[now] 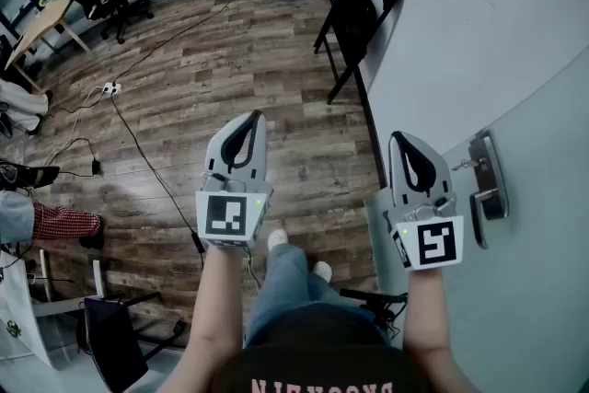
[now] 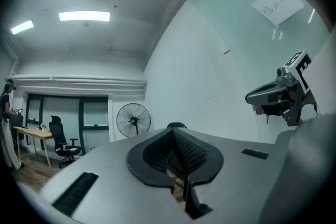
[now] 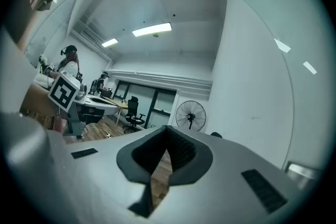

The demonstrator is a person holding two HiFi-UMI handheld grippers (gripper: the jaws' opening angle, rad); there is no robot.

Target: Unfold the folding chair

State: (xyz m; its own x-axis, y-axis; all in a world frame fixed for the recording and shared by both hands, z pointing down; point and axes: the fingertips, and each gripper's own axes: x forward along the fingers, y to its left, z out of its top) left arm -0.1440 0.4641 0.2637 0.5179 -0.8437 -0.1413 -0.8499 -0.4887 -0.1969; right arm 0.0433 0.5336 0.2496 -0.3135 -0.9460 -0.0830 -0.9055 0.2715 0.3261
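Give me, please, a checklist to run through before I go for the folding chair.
1. State of the folding chair: ok, folded and leaning on the wall.
2. Is the left gripper empty: ok, jaws together with nothing between them.
3. Is the right gripper empty: ok, jaws together too.
4. Both grippers at the chair: not ok, they are held short of it.
5. Way to the chair: ok, the black cable lies off to the left.
6. Any latch keeping the chair shut: cannot tell, too small to see.
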